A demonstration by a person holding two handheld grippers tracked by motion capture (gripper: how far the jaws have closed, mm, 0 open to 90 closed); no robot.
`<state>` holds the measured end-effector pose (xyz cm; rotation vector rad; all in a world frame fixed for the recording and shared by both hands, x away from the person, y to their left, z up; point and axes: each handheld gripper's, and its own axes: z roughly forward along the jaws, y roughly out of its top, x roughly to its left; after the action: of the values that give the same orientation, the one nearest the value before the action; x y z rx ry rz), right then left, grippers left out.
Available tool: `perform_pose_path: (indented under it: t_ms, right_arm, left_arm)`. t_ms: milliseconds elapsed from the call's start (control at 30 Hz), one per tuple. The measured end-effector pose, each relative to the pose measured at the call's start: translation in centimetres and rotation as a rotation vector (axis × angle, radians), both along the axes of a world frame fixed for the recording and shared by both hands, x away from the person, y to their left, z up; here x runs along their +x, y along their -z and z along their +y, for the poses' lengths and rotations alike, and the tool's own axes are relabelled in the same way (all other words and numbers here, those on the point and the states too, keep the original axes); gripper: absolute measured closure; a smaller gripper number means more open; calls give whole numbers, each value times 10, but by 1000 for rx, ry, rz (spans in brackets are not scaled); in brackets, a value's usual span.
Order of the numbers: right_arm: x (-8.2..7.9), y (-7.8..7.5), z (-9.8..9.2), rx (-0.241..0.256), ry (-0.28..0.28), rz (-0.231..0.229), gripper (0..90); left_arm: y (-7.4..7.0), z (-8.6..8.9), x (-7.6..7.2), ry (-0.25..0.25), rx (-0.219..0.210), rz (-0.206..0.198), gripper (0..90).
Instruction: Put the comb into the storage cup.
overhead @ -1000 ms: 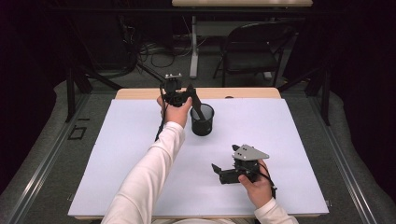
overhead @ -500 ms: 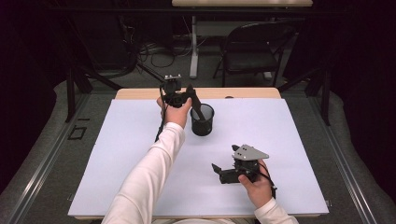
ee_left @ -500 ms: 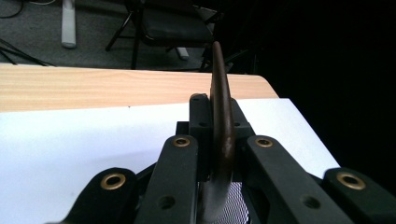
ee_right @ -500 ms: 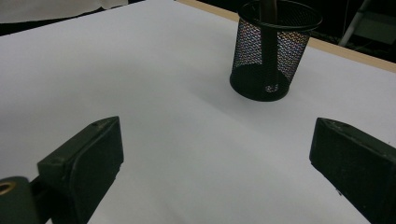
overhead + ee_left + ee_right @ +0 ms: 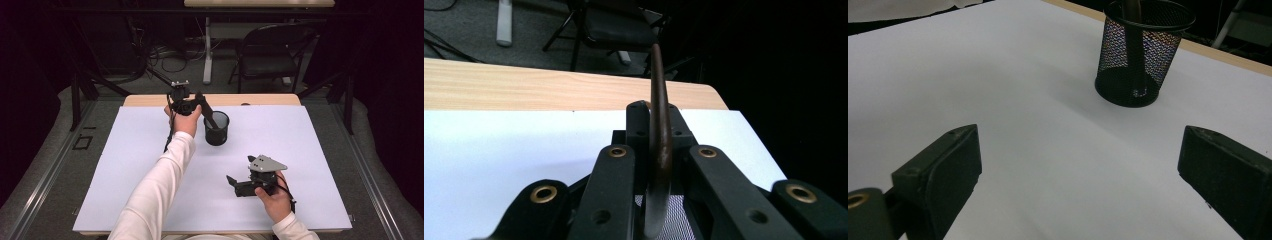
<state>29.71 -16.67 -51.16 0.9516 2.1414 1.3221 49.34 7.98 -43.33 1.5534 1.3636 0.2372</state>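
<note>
White sheeting (image 5: pixel 150 165) covers most of a wooden table (image 5: pixel 260 100), whose bare light-wood edge shows along the far side; beyond it a dark room holds a black folding chair (image 5: pixel 270 52) and loose cables on the floor. No brand, label or writing can be read on anything here.

At the far middle of the sheet stands a black mesh pen cup (image 5: pixel 216 128), upright, its open mouth upward. A dark, slim, flat-bladed tool (image 5: pixel 208 114) slants into it: the lower end sits inside the cup, and the long axis rises up and to the far left, toward the left gripper (image 5: pixel 192 104). In the left gripper view that tool (image 5: pixel 659 150) runs straight up the middle between the two black jaws, which are clamped against its sides. In the right gripper view its lower end (image 5: pixel 1134 45) shows through the mesh of the cup (image 5: pixel 1143 55), reaching the bottom.

At the near right of the sheet, well apart from the cup, the right gripper (image 5: pixel 234 184) is held low over the table, jaws pointing left. Its jaws stand wide apart with nothing between them.
</note>
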Motion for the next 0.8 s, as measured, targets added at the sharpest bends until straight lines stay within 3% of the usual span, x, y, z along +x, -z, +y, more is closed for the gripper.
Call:
perform_pose_path:
  t_ms: [433, 800]
  right_arm:
    - [1, 1, -1, -1, -3, 0, 52]
    - [2, 2, -1, -3, -6, 4, 54]
  left_arm:
    - [8, 12, 2, -35, -26, 14, 847]
    - [13, 18, 3, -52, -24, 21, 833]
